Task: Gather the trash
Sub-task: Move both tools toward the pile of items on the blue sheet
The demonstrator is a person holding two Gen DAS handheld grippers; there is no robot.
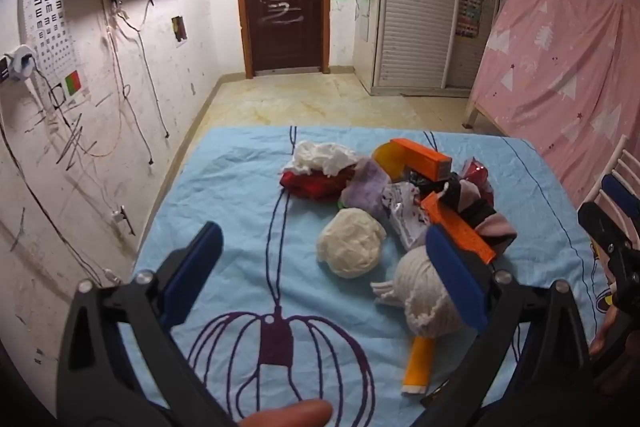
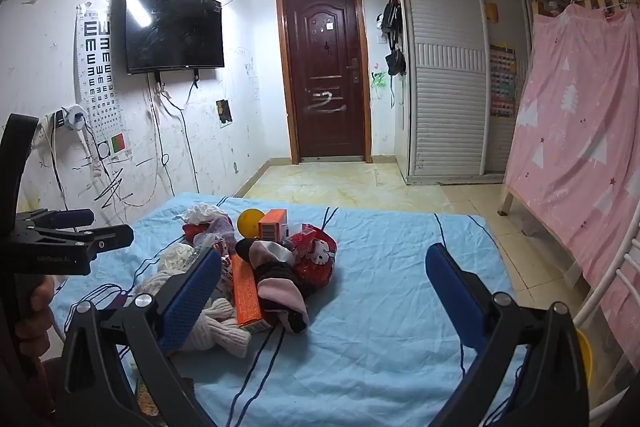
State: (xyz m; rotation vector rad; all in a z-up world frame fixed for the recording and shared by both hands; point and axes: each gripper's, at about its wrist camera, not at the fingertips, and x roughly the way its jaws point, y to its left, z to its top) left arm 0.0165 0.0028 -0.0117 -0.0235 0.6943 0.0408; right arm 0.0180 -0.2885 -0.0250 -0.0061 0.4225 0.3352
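A: Start with the left gripper point(image 1: 324, 279). Its jaws stand wide and hold nothing, hanging over the blue cloth point(image 1: 224, 187) with the pile just ahead and to its right.

B: And the right gripper point(image 2: 324, 291)?

A: Also spread wide and empty, over bare cloth, with the pile off toward its left finger. In the left wrist view it shows at the far right edge, well apart from the other tool.

B: So what goes first?

A: I'd judge the paper ball point(image 1: 350, 243). It lies between the left fingers' line of reach, near the tips, apart from the heap. Come straight down so the pads close across its middle, and squeeze gently; crumpled paper will likely give before it holds.

B: What's beside it?

A: A ball of white yarn point(image 1: 424, 291) touching the left gripper's right finger, with a yellow handle point(image 1: 418, 363) poking out below. Farther on, two orange boxes point(image 1: 456, 227), a crumpled wrapper point(image 1: 404, 215), socks point(image 2: 280, 279), a red bag point(image 2: 316, 259) and white tissue point(image 1: 324, 155) on something red.

B: Any risk?

A: Catching the yarn along with the paper. Where the trash should go I cannot tell; no bin shows clearly.
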